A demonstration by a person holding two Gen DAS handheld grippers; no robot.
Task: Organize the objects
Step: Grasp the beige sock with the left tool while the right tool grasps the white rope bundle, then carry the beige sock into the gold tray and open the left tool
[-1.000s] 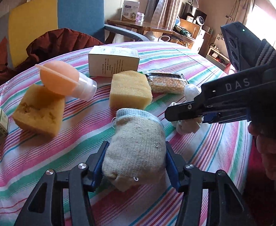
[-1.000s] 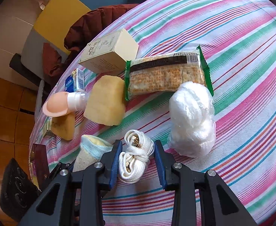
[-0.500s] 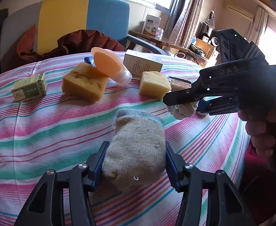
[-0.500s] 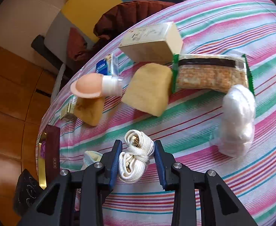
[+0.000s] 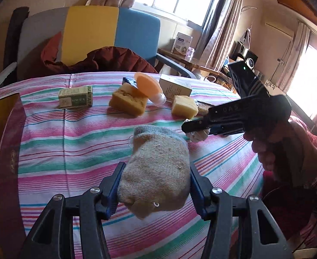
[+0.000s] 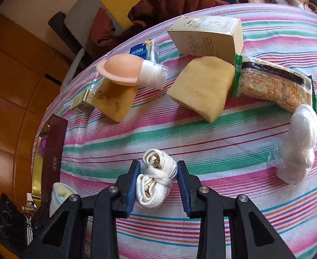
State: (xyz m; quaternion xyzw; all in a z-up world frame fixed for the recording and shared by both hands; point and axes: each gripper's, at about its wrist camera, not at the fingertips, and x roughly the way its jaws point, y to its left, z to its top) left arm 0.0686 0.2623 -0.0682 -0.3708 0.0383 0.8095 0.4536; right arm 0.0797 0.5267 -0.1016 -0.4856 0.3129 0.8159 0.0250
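only the right wrist view shows the white plastic wad

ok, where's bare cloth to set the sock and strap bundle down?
Free: the striped tablecloth between the sponge row and both tongs, from the maroon box across to the white plastic bag. Crowded: the far edge, with yellow sponges, peach-capped bottle, cartons and cracker packet touching or overlapping.

- A rolled beige sock with a grey-blue cuff, clamped between two blue pads, above the striped cloth.
- A bundle of white strap with small metal clips, pinched between blue pads.
- Two yellow sponges on the cloth, a peach-capped bottle leaning on the darker one.
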